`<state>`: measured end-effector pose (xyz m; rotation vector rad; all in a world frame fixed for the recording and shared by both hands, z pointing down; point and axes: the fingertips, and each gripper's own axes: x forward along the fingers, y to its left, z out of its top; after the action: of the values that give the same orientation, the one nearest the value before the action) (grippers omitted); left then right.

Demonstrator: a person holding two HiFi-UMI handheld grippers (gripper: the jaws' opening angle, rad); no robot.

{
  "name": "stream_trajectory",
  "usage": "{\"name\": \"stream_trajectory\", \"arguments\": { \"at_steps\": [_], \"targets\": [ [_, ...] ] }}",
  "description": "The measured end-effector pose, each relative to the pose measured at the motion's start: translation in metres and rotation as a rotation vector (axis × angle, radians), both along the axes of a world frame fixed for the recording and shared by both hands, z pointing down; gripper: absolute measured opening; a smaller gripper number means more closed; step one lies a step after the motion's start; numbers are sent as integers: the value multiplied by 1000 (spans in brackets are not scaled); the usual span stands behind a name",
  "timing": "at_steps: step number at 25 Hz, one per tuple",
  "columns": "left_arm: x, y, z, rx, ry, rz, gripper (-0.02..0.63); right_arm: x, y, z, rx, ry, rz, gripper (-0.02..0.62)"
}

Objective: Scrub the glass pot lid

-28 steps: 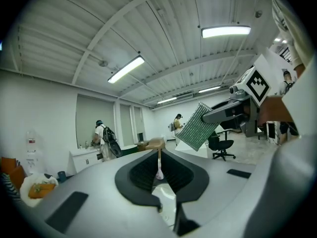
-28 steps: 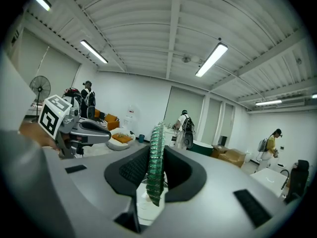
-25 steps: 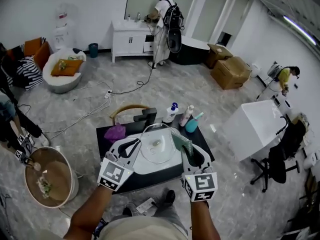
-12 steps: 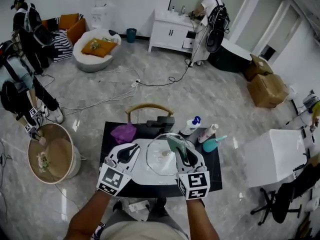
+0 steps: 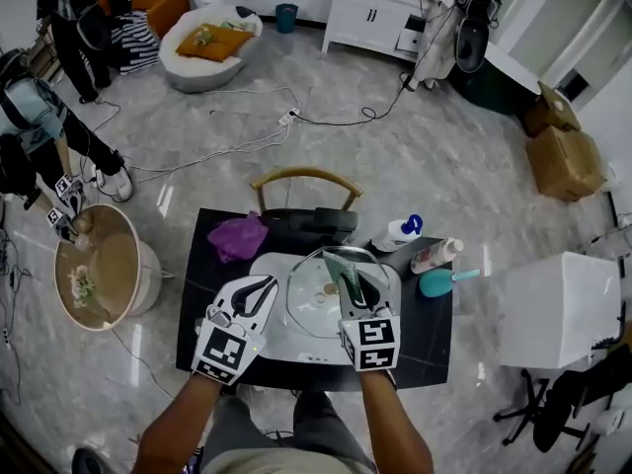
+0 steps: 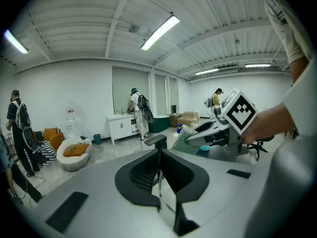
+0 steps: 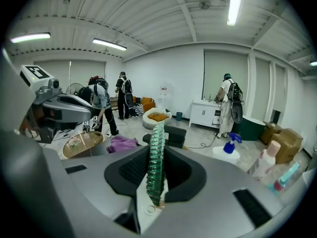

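The glass pot lid (image 5: 314, 309) hangs over the white basin (image 5: 296, 344) in the middle of the black surface (image 5: 197, 309), between the two tongs. The left tongs (image 5: 269, 286) are pressed together on its left edge; in the left gripper view its thin metal rim (image 6: 161, 192) runs down between the jaws. The right tongs (image 5: 348, 284) reach over the lid's right half, pinching a green scrub pad (image 5: 346, 268) that stands upright between the jaws (image 7: 157, 155).

At the rear right of the surface, near the basin, stand a spray bottle (image 5: 400, 233), a pale bottle (image 5: 434, 255) and a teal brush (image 5: 439, 281). A purple cloth (image 5: 237, 237) lies at the rear left. A chair (image 5: 301, 178) sits behind the far edge. The basin's front and left sides are open.

The lid is clear and round, with a small knob (image 5: 329, 289) at its centre.
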<state>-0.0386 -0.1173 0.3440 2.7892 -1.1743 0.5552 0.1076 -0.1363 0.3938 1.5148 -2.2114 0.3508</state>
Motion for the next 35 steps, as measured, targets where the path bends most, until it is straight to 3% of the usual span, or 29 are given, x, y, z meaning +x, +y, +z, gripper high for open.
{"name": "stream_trajectory", "arguments": {
  "at_steps": [10,29,35],
  "targets": [
    [13,-21,72,-89,-5,-32,31,6,-19,85,-62,-19,19,87],
    [29,-31,115,-135,-9,-48,31,5,-24,119,-76,-53,24,87],
    [35,-31,123,-145,-11,-51,31,42,-24,132,-95,-19,93,87]
  ]
}}
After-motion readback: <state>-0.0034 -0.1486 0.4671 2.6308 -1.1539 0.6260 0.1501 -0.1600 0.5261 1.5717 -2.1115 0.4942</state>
